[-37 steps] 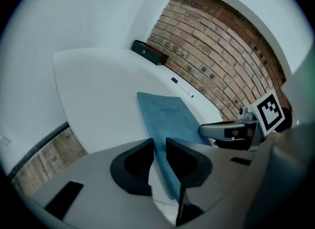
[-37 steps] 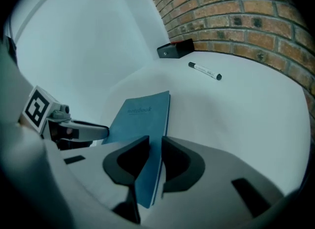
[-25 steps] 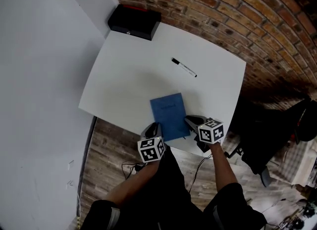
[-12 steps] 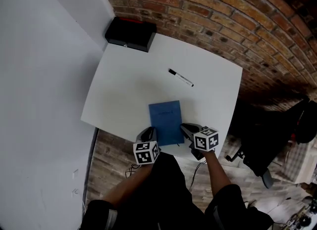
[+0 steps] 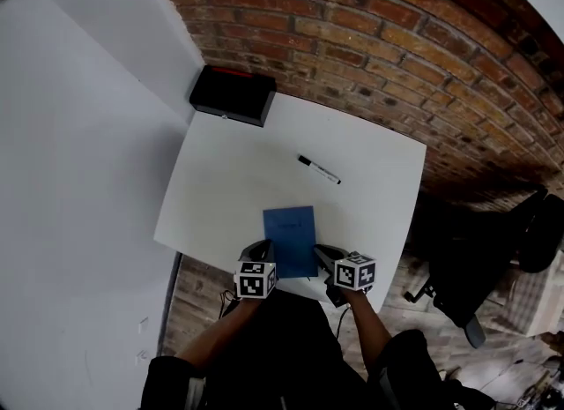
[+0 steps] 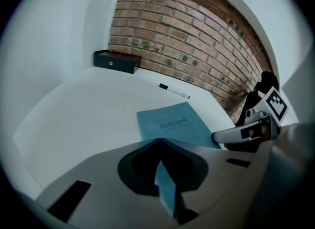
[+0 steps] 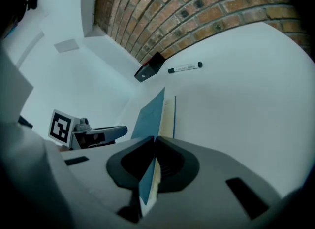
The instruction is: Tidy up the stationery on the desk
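The white table (image 5: 229,179) carries a blue notebook (image 5: 291,239), a marker (image 5: 319,170) and a black box (image 5: 233,96).

brick wall (image 5: 370,38) behind, dark chair (image 5: 471,254) on plank floor (image 5: 196,287).

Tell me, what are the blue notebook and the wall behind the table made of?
The blue notebook seems to have a matte card or soft leather-like cover, since it shows no shine, with cream paper pages at its edge. The wall is rough red-brown brick with pale mortar lines.
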{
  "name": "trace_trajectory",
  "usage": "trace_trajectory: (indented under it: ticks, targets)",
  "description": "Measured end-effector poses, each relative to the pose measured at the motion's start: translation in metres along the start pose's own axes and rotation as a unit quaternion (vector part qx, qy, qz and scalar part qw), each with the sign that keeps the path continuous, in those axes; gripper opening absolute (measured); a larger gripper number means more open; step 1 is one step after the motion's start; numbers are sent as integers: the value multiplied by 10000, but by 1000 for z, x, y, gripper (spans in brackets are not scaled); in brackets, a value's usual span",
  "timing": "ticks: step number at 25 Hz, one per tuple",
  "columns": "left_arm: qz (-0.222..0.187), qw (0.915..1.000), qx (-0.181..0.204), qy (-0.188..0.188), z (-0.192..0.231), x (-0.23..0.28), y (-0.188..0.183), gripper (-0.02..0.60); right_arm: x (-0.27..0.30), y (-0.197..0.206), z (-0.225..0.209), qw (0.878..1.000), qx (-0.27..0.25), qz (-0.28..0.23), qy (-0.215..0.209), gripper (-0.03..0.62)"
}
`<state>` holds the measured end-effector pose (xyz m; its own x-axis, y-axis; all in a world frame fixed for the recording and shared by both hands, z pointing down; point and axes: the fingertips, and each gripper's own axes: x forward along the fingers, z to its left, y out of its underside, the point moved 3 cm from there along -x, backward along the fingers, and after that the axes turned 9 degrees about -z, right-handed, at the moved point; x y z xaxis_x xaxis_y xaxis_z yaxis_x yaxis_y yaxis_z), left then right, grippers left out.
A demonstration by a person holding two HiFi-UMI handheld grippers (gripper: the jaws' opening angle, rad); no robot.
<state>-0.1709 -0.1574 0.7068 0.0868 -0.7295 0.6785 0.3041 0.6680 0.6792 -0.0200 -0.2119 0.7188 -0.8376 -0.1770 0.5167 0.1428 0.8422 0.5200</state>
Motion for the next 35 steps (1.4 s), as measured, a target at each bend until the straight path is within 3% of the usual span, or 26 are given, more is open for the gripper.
trace_trajectory:
  ticks: [4, 10, 13, 15, 20, 35]
  targets:
    - [31, 10000, -42, -68, 15, -1, -4, 14, 0, 0, -2, 9998, 205, -10, -58, 32]
    - [140, 9997, 125, 146, 15, 1, 7, 28, 1, 0, -6, 9996, 287, -50, 33, 32]
    - [281, 9994, 41, 214, 13, 5, 16, 101, 1, 1, -7, 9996, 235, -41, 126, 32]
    - [357, 9990, -23, 252, 11, 7, 21, 117, 2, 1, -6, 9995, 220, -40, 202, 32]
    - [343, 9982, -402, 275, 14, 10, 24, 117, 3, 2, -4, 9993, 117, -2, 367, 32]
    - [400, 9977, -254, 475, 30, 10, 16, 112, 9, 6, 15, 9981, 280, -45, 544, 32]
